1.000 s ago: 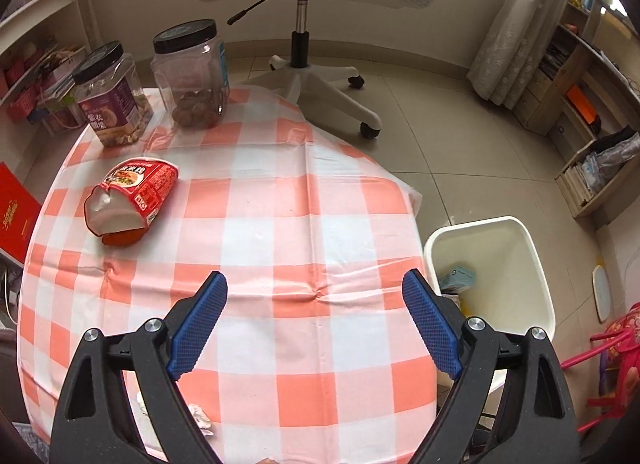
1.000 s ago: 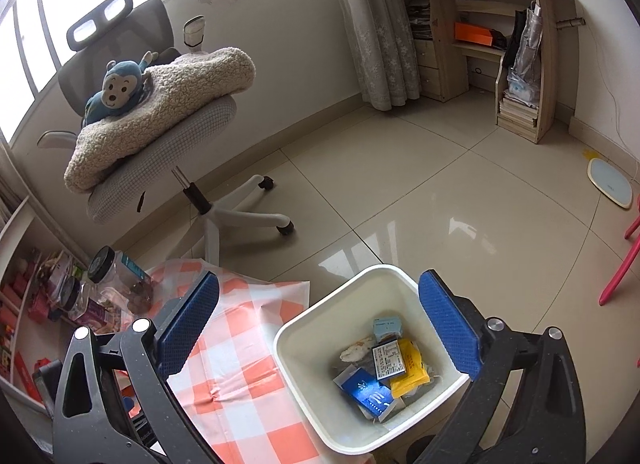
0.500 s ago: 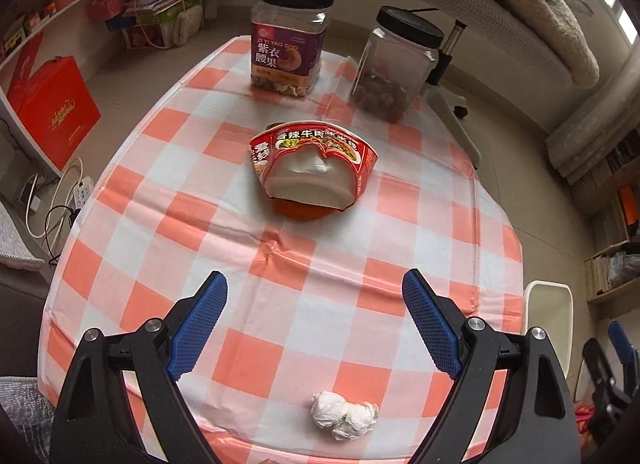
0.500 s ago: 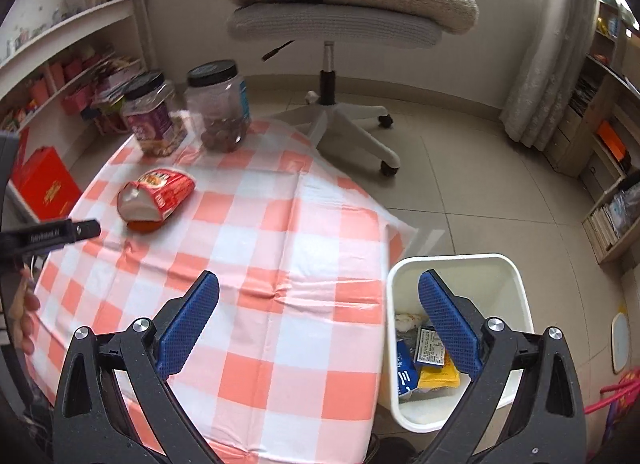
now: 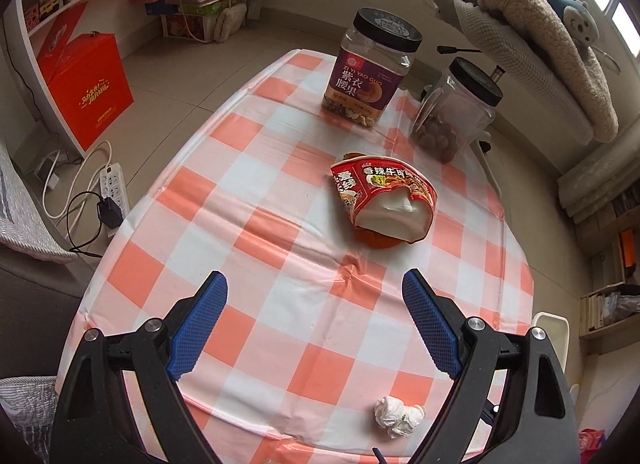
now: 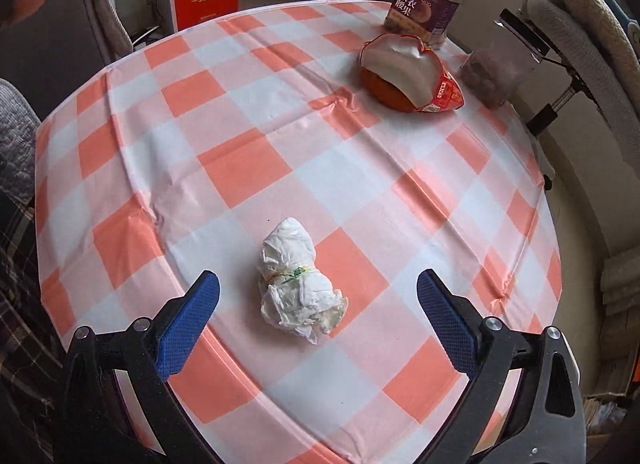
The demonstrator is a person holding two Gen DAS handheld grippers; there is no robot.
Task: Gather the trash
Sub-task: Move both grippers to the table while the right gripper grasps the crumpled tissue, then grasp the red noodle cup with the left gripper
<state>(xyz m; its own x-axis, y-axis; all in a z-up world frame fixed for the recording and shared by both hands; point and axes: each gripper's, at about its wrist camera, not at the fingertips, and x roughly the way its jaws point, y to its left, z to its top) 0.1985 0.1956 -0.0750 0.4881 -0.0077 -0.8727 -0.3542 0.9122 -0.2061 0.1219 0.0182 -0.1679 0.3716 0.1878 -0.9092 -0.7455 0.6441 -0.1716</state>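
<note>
Right gripper [image 6: 318, 304]: jaws spread wide, nothing held, angled down over the crumpled tissue wad [image 6: 298, 292], which lies on the checked tablecloth [image 6: 240, 168] roughly centred between the blue pads but not touched by either.

Left gripper [image 5: 314, 306]: also released and empty, above bare cloth. The crushed instant-noodle cup [image 5: 384, 200] lies on its side farther up the table, well apart from the wad; an orange object is partly hidden under it. The white bin [image 5: 554, 328] shows only as a rim past the table edge.

Risks, as judged:
- Wad is light and loosely bunched; pads closing too high would pinch only a loose fold, and it could slip out on the way to the bin.
- Closing too low could catch the thin plastic cloth and drag it, disturbing the cashew jar [image 5: 370, 68] and the second jar [image 5: 456, 112].
- Wad sits near the table edge; a nudge could push it off.
</note>
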